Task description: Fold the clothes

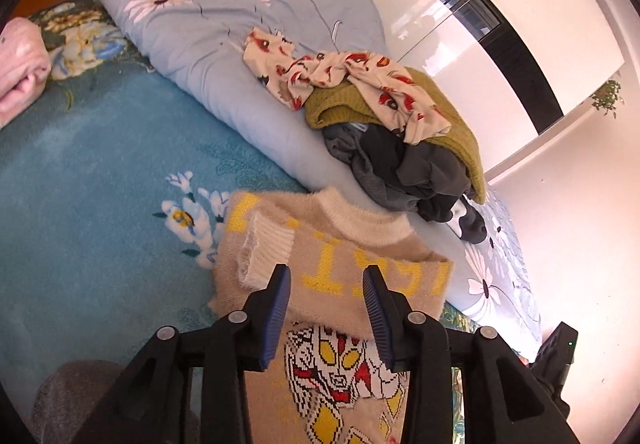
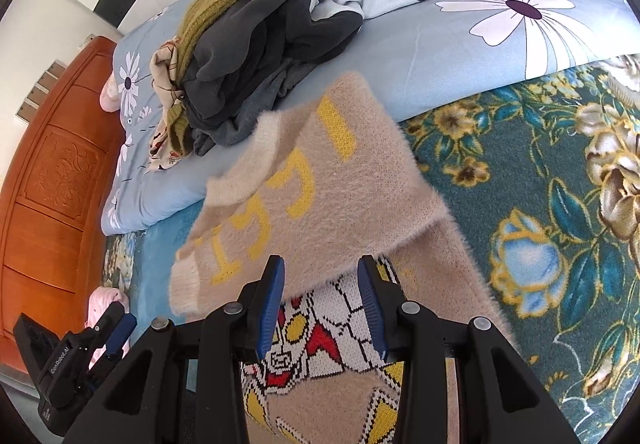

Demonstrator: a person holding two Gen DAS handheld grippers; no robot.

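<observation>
The beige sweater (image 1: 332,268) lies on the bed (image 1: 100,172) with its sleeves turned in and its upper part with the collar doubled over the patterned front, so it is partly folded. Whether it gets another fold I cannot judge. Beyond it a pile of loose clothes (image 1: 392,132) sits crumpled on the flowered quilt (image 1: 208,36), plainly unfolded. The left gripper (image 1: 326,308) hovers over the sweater's folded edge, fingers wide apart, holding nothing. The right gripper (image 2: 320,304) hangs likewise, fingers spread and empty. The sweater's far edge touches the quilt, near the pile. To its left the blue blanket is open; a pink cloth (image 1: 20,64) lies well apart.
</observation>
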